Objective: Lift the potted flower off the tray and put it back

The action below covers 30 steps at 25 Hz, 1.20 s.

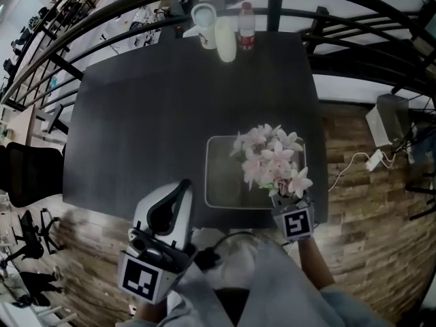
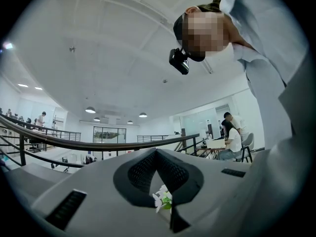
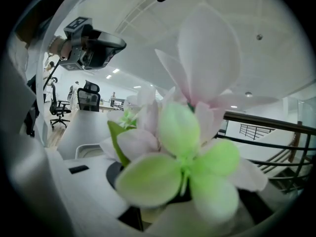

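The potted flower (image 1: 271, 159), a bunch of pink-white blossoms, stands over the right part of the grey tray (image 1: 221, 182) on the dark table. My right gripper (image 1: 287, 198) reaches in from the front edge and is shut on its pot, which the blossoms hide in the head view. In the right gripper view the potted flower (image 3: 190, 147) fills the picture, with a strip of the cream pot (image 3: 148, 215) between the jaws. Whether the pot rests on the tray I cannot tell. My left gripper (image 1: 183, 185) hovers at the table's front edge, left of the tray, shut and holding nothing; in its own view the left gripper (image 2: 157, 153) has its pads meeting at the tip.
A white cup (image 1: 204, 16), a pale tumbler (image 1: 226, 39) and a red-labelled bottle (image 1: 246, 27) stand at the table's far edge. A black railing (image 1: 136, 5) curves behind. An office chair (image 1: 27, 176) is at the left; a box (image 1: 385, 121) and cables lie on the floor at the right.
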Each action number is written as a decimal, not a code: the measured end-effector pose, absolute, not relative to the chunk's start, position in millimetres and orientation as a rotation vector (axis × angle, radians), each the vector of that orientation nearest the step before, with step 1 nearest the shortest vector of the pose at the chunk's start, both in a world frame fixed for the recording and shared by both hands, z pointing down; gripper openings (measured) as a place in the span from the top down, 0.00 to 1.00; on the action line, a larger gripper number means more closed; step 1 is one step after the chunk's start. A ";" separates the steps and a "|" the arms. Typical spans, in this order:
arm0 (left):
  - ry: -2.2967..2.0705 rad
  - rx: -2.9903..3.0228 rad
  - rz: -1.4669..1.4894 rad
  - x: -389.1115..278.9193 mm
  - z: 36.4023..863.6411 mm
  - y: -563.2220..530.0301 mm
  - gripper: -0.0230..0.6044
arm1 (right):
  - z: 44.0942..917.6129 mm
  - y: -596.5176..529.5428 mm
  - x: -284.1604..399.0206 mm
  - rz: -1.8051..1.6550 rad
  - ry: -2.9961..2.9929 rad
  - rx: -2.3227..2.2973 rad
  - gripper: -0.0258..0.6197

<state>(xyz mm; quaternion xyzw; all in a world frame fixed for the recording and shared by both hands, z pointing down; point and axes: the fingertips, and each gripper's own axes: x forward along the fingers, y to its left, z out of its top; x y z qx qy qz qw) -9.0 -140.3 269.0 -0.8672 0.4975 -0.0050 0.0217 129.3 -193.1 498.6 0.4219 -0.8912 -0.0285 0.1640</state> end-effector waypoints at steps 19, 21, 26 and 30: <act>1.461 -2.704 0.069 -7.9 259.2 -130.1 0.97 | 505.4 -180.3 143.4 0.262 -2.523 1.353 0.51; 1.449 -2.710 0.082 -7.3 258.5 -128.2 0.97 | 503.4 -174.5 144.8 0.273 -2.515 1.359 0.49; 1.408 -2.727 0.124 -1.8 254.6 -125.6 0.97 | 498.3 -158.4 153.9 0.285 -2.486 1.386 0.47; 1.348 -2.736 0.126 6.6 251.9 -123.4 0.97 | 488.3 -148.3 163.4 0.286 -2.465 1.446 0.46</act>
